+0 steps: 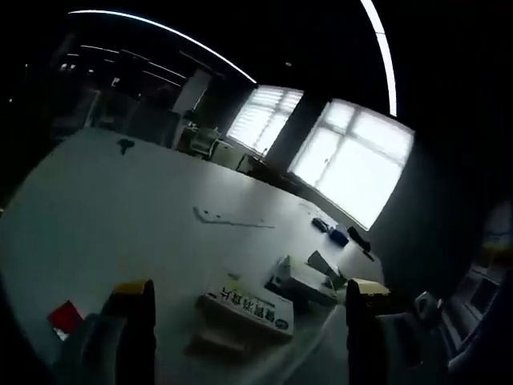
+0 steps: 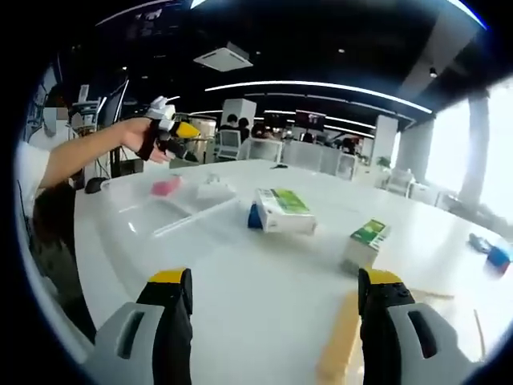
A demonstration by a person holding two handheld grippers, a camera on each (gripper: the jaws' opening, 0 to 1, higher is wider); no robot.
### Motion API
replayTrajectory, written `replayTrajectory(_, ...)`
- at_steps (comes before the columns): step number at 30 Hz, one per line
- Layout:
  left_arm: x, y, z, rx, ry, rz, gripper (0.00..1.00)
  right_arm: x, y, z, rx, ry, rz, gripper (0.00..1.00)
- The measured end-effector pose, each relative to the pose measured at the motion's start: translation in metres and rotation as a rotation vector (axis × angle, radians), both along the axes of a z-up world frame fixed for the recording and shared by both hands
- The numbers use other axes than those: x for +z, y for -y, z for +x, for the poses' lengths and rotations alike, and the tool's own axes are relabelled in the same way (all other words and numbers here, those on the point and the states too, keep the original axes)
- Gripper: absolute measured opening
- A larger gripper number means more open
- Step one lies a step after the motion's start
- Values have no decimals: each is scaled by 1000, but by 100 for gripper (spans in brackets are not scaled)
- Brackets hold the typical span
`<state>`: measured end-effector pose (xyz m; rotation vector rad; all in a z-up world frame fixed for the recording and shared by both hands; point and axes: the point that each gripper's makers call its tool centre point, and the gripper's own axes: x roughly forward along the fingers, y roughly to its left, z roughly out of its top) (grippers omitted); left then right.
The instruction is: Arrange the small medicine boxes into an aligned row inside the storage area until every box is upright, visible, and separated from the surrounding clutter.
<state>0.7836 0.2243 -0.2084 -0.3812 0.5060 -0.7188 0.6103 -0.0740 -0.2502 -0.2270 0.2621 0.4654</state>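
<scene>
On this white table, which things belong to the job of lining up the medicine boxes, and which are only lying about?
For the job:
- green and white box, lying flat
- smaller green box, standing
- box with printed letters, lying flat

Lying about:
- pink thing
- red thing
- blue thing near the table's far edge
- wooden strip on the table

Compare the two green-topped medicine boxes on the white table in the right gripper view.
The nearer green-and-white box is larger and lies flat on its broad face; the smaller green-topped box stands on a narrower side. The larger one sits against a blue item; the smaller stands alone. Both rest on the white table, untouched.
</scene>
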Motion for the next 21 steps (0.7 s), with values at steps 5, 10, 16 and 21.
replayTrajectory(5, -8, -1, -1, -8, -15, 12, 99, 2, -2, -4, 2, 2, -18, 84)
replayTrajectory(10, -15, 2, 5, -12, -51, -6, 99, 4, 1, -4, -13, 4, -22, 84)
replayTrajectory(16, -28, 8, -4, -50, -105, -4, 99, 8, 4, -10, -20, 16, -24, 84)
replayTrajectory(21, -33, 11, -3, -40, -159, -66, 99, 8, 11, -12, -33, 19, -23, 84)
